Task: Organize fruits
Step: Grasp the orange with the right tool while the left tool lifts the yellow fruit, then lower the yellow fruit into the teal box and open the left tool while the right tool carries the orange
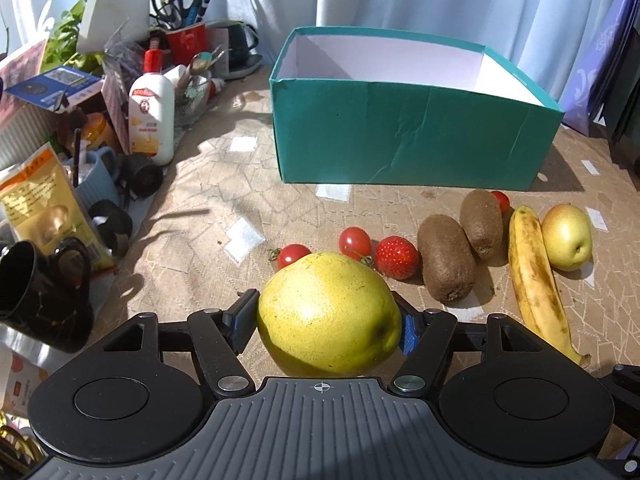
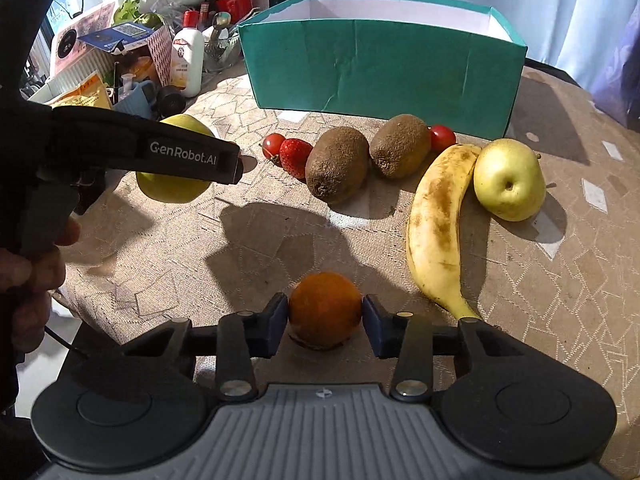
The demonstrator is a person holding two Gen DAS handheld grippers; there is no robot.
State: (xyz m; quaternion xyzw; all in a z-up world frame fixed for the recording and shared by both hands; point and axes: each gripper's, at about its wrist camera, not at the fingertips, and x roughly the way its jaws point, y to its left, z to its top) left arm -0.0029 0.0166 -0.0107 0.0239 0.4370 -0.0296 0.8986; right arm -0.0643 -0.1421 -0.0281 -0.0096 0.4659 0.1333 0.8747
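Observation:
My left gripper [image 1: 326,310] is shut on a large yellow-green pomelo [image 1: 328,304], its pads pressed on both sides; the pomelo [image 2: 172,190] also shows under that gripper in the right wrist view. In the jaws of my right gripper [image 2: 325,312] an orange [image 2: 324,304] rests on the table, both pads against its sides. Between the grippers and an empty teal box [image 1: 400,132] lies a row of fruit: cherry tomatoes [image 1: 355,242], a strawberry [image 1: 396,257], two kiwis [image 1: 446,258], a banana [image 1: 534,276] and a yellow apple [image 1: 568,236].
Clutter crowds the left side: a white bottle [image 1: 152,118], a red pen cup with scissors [image 1: 186,38], a black mug [image 1: 44,292] and packets. A hand [image 2: 32,276] holds the left gripper's handle. A beige patterned cloth [image 2: 540,300] covers the round table.

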